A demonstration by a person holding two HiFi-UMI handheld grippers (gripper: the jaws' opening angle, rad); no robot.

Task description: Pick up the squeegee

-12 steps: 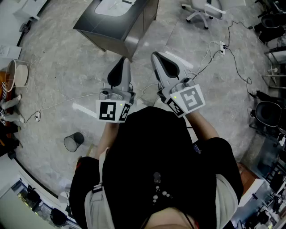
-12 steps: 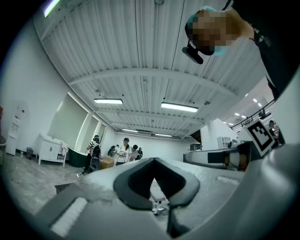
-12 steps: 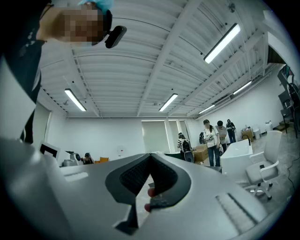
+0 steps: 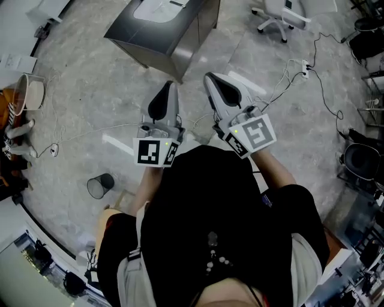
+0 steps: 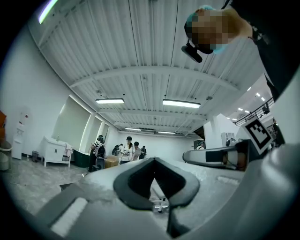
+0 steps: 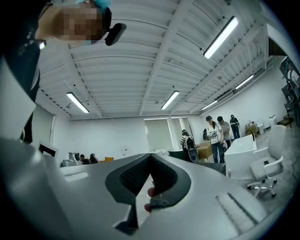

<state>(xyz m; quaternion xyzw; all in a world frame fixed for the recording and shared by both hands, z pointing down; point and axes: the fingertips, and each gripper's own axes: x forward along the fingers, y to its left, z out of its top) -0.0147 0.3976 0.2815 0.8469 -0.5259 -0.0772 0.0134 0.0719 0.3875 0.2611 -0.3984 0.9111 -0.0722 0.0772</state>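
Observation:
No squeegee shows in any view. In the head view both grippers are held side by side in front of the person's chest, above the marble floor. My left gripper (image 4: pixel 170 85) points forward with its jaws together and nothing between them. My right gripper (image 4: pixel 208 76) is just to its right, also shut and empty. In the left gripper view the closed left gripper (image 5: pixel 153 160) points across the room, with the right gripper (image 5: pixel 213 156) beside it. The right gripper view has the right gripper (image 6: pixel 150 155) shut, aimed level at the far wall.
A dark grey cabinet (image 4: pixel 163 33) stands on the floor ahead. A white office chair (image 4: pixel 282 13) and cables with a power strip (image 4: pixel 303 66) lie to the right. A black bin (image 4: pixel 100 186) sits at the left. Several people (image 6: pixel 216 136) stand far off.
The floor and cabinet have slid slightly in the head view as the head moved. Both grippers keep their pose, side by side and shut.

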